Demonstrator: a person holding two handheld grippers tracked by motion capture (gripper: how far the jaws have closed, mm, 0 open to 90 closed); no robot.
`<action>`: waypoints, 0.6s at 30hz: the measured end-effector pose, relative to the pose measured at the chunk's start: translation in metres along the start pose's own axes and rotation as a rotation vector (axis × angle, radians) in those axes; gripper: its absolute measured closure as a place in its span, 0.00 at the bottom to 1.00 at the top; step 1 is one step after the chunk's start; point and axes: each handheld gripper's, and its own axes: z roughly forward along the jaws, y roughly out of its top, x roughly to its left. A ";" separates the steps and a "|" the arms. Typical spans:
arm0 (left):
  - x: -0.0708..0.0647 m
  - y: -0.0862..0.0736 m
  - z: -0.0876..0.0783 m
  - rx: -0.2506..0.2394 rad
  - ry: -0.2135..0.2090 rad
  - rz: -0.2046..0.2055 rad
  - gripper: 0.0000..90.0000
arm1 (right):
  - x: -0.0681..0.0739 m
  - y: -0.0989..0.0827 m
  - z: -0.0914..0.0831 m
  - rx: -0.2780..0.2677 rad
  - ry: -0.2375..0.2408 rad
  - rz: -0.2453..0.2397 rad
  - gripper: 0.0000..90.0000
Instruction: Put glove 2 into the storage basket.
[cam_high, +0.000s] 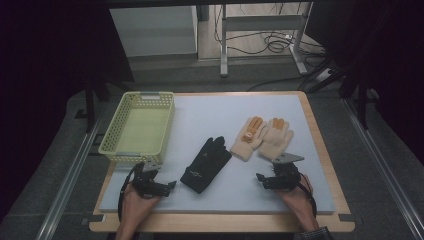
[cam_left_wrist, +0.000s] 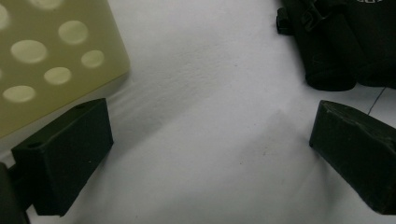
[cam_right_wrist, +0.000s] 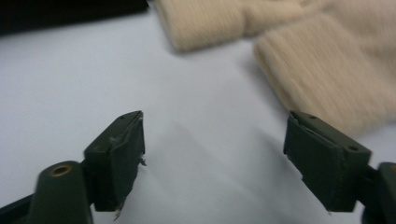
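Note:
A black glove (cam_high: 205, 164) lies palm-down in the middle of the pale mat (cam_high: 220, 120). Two cream knitted gloves with orange fingertips lie side by side to its right, one (cam_high: 248, 138) beside the other (cam_high: 275, 138). My left gripper (cam_high: 169, 185) rests on the mat just left of the black glove's cuff, and its jaws stand open on bare mat (cam_left_wrist: 212, 126), with the black glove (cam_left_wrist: 336, 46) ahead on the right. My right gripper (cam_high: 260, 178) sits below the cream gloves, open (cam_right_wrist: 215, 126) with nothing between the jaws. A cream cuff (cam_right_wrist: 327, 70) lies just beyond its right jaw.
A yellow perforated basket (cam_high: 116, 131) stands at the mat's left, just behind my left gripper; its corner (cam_left_wrist: 46, 60) is close to the left jaw. The wooden table edge (cam_high: 220, 222) runs along the front. Table legs and cables are on the floor behind.

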 end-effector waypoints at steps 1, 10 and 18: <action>0.000 0.000 0.000 0.000 0.000 0.000 0.00 | -0.001 -0.002 0.000 -0.018 0.005 0.002 0.19; 0.000 0.001 -0.003 0.009 0.002 0.001 0.02 | 0.000 -0.002 0.000 -0.020 -0.002 -0.004 0.19; -0.012 0.013 -0.010 0.011 -0.068 0.004 0.02 | 0.000 -0.003 0.001 -0.021 -0.002 -0.004 0.19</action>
